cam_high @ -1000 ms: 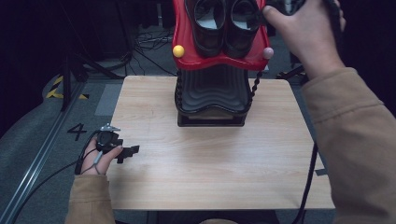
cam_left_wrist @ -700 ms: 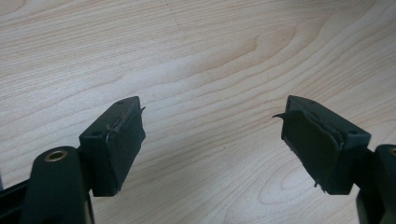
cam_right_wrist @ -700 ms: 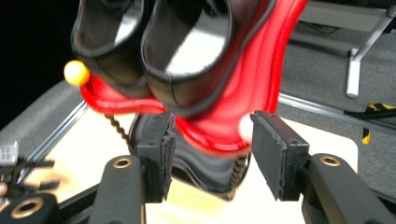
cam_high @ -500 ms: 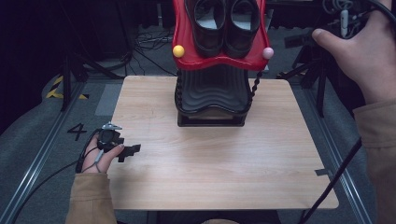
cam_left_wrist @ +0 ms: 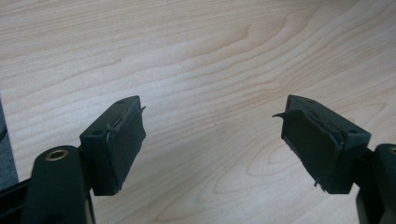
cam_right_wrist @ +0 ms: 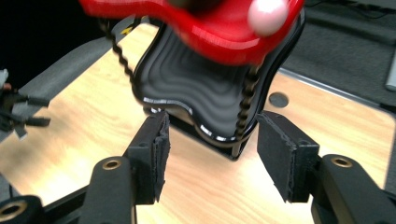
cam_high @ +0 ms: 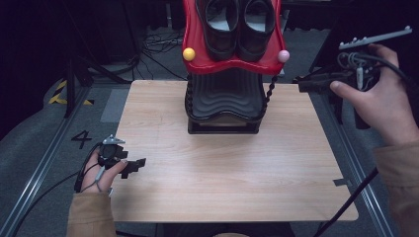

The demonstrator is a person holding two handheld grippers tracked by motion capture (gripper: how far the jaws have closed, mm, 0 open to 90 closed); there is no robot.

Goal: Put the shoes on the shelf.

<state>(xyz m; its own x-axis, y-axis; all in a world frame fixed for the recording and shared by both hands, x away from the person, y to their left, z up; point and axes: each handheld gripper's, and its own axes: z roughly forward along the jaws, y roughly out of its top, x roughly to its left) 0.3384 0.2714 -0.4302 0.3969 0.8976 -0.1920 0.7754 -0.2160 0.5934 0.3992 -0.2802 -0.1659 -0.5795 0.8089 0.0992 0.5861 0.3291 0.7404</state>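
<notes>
Wooden table [cam_high: 222, 168] fills the centre of the high view. One two-tier shoe rack stands at its far middle edge: black ribbed lower tray [cam_high: 225, 96] and red upper tray [cam_high: 232, 61] at top centre of the frame. Two black shoes [cam_high: 239, 22] sit side by side on the red tray. Two ball knobs on the red tray's front corners: one yellow ball [cam_high: 188, 54] on the left corner, one pink ball [cam_high: 283, 56] on the right corner. Twisted black posts [cam_high: 269, 94] join the two trays.

Left gripper [cam_high: 132, 167] is at lower left of the high view, over the table's left edge, well apart from the rack, held in the left hand [cam_high: 101, 170]. In the left gripper view its jaws are spread wide with nothing between them, just bare wood grain [cam_left_wrist: 210, 93] beneath.

Right gripper [cam_high: 309, 85] is at upper right of the high view, off the table's right edge, near the rack's right side at about the height of the red tray, held in the right hand [cam_high: 385, 103], a tan sleeve [cam_high: 402, 177] below. In the right gripper view the jaws are parted about halfway and hold nothing; the black tray [cam_right_wrist: 205, 98] sits just beyond and between them, red tray with pink ball [cam_right_wrist: 267, 16] blurred at top. Left gripper [cam_right_wrist: 18, 114] shows small at that frame's left edge.

One number 4 marking [cam_high: 81, 139] on the grey floor at left.
</notes>
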